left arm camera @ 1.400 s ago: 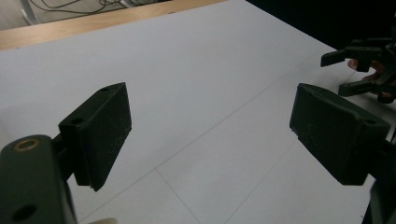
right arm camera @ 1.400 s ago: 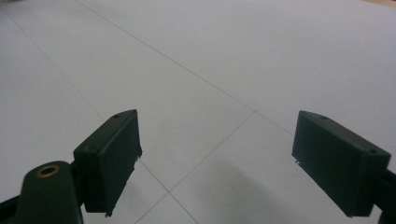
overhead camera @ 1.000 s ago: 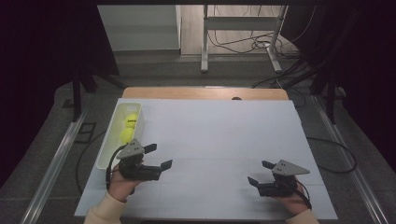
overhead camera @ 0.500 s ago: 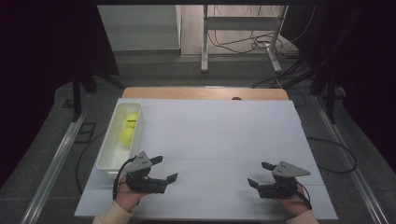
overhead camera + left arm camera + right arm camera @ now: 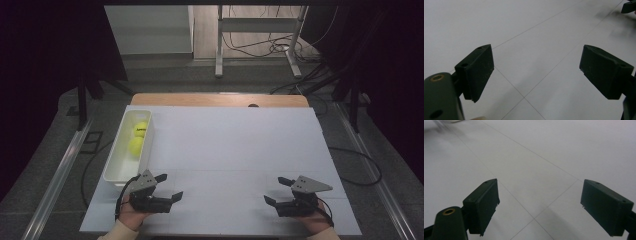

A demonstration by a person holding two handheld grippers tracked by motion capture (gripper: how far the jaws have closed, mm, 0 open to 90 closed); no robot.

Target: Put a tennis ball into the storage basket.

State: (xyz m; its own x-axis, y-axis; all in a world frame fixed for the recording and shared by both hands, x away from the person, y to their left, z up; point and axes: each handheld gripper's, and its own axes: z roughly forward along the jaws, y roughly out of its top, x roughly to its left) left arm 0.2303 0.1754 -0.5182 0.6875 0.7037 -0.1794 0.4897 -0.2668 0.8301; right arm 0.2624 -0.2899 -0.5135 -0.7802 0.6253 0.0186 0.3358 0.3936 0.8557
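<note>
Left hand-held gripper [image 5: 168, 186]: near the front left of the desk, just beside the near end of the white bin; jaws standing apart, nothing between them; low over the white surface.
Left hand-held gripper, own view [image 5: 536, 72]: two black pads wide apart, bare white surface with thin seam lines between them; the tip of the other gripper at the top right corner, far off.
Right hand-held gripper [image 5: 276, 190]: near the front right of the desk, well apart from the left one; jaws apart and empty, pointing toward the middle of the desk.
Right hand-held gripper, own view [image 5: 540, 202]: pads wide apart, plain white surface with seam lines under them.
Hands: one hand [image 5: 131, 216] under the left gripper, the other hand [image 5: 316, 224] under the right gripper, both coming in from the bottom edge.
White bin [image 5: 114, 170]: long and narrow, along the left edge of the desk, lying lengthwise away from the person.
Tennis balls: two yellow ones in the far half of the bin, far ball [image 5: 141, 129] and near ball [image 5: 136, 146], touching or almost touching each other; well apart from both grippers.
Near half of the bin: bare white floor.
Desk [image 5: 235, 145]: white cover with thin seams, wooden edge at the far side.
</note>
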